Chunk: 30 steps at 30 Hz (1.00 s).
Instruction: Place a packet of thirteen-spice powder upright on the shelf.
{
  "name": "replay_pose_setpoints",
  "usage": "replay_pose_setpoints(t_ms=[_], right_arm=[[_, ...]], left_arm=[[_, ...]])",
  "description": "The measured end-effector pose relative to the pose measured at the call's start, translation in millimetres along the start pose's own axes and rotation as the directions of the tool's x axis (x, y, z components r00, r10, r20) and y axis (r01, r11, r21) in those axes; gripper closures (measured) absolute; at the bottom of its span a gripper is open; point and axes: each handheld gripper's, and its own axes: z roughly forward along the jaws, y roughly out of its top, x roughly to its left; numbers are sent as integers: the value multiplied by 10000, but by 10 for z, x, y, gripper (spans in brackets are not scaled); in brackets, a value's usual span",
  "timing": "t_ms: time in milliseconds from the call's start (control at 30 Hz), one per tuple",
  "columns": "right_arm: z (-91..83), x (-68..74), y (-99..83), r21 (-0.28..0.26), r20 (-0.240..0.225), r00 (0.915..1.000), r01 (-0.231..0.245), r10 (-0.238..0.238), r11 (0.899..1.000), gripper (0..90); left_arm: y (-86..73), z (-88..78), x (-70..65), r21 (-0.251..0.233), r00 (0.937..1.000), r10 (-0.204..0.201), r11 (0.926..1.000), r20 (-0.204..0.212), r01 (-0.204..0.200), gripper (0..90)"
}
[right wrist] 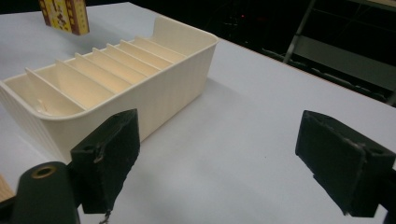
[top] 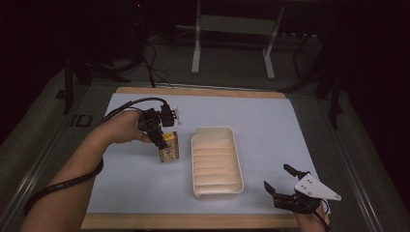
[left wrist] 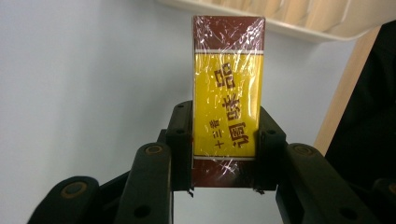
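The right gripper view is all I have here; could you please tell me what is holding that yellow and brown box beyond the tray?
Observer: The left gripper is shut on the yellow and brown box, pads on its two narrow sides.
Operator: Is the box wrapped?
Observer: Yes, in clear film, with dark red characters on its yellow panel.
Operator: Where is it relative to the tray?
Observer: In the high view, just left of the cream slotted tray, outside it.

My high view looks forward and down on the whole worktop [top: 270, 121] from above. My left gripper view sits very close behind the yellow box [left wrist: 228, 100]. My right gripper view looks low across the worktop; all three share the cream tray [right wrist: 177, 88].
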Motion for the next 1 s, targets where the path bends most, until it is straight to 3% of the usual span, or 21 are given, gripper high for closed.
replay_pose_setpoints(t_ms=[200,333,433,633,700,800,1000], right_arm=[[2,0,1,32,-23,10000,27,-27,10000,139],[3,-2,0,34,-6,10000,-15,15,10000,140],[9,-5,-1,45,-7,10000,3,-3,10000,140],[9,-8,-3,34,-53,10000,11,-11,10000,140],[6,-12,-4,16,-55,10000,-28,28,10000,140],[5,-18,-7,29,-80,9999,-90,90,10000,140],[-1,-22,-6,-20,-79,9999,-106,105,9999,140]], left_arm=[[72,-146,-62,-176,9996,269,9995,-69,-270,671],[134,-259,-116,-444,9979,462,9979,-463,-482,672],[179,-343,-145,-790,9975,578,9950,-409,-609,672],[274,-393,-169,-993,9956,820,9913,-458,-862,672],[303,-403,-181,-1212,9940,890,9879,-636,-962,673],[350,-410,-181,-1650,9935,1008,9803,-521,-1081,673],[419,-378,-133,-2041,9912,1176,9706,-609,-1277,673]])
